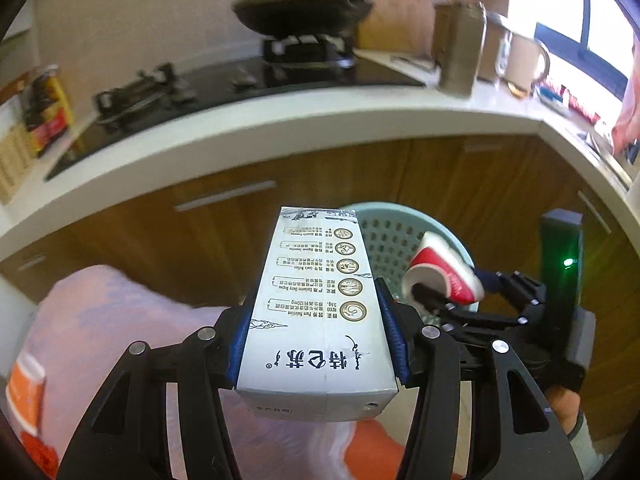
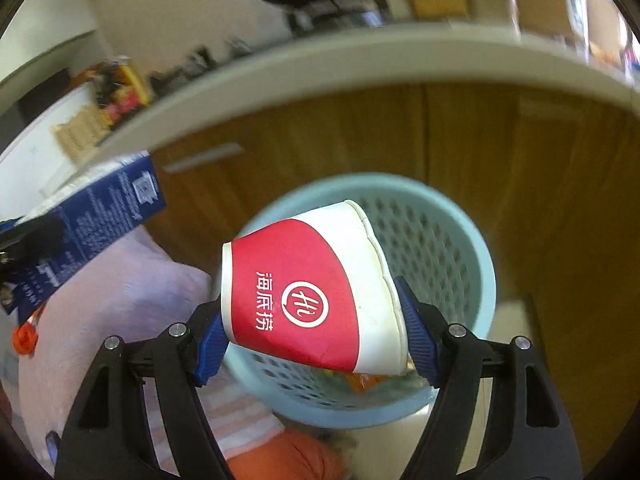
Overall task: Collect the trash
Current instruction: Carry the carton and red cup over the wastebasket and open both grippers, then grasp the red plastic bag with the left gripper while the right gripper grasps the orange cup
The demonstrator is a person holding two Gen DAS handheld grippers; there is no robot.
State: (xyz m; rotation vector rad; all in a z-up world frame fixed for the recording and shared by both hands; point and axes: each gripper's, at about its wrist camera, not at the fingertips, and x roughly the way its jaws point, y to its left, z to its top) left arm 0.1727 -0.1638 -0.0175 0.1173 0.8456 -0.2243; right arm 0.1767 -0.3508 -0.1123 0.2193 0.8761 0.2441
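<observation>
While both our grippers were loaded, we stood at the dropping stage of the job, with the pale blue mesh basket [image 2: 452,248] on the floor before the wooden cabinet doors [image 1: 224,216] as the plain destination. Our left gripper [image 1: 318,344] was clamped on the milk carton [image 1: 320,312], its blue pads pressing the two long sides near the carton's lower end, so the box stuck out forward and level. From the left wrist view the carton's far end reached toward the basket's near rim but seemed short of the opening. Our right gripper [image 2: 316,340] was clenched on the red and white paper cup [image 2: 312,292], held sideways with its base against one pad and its rim against the other. In the right wrist view the cup hung over the basket mouth, and some scraps showed in the bottom of the basket below it.

We judged the cup to be the first piece ready to go: the right fingers needed only to part while the cup was above the opening, perhaps a little lower so it would not bounce off the rim. The carton asked for more, since the left gripper had to carry it farther forward, clear of the right gripper, and tip its far end downward before letting go.
</observation>
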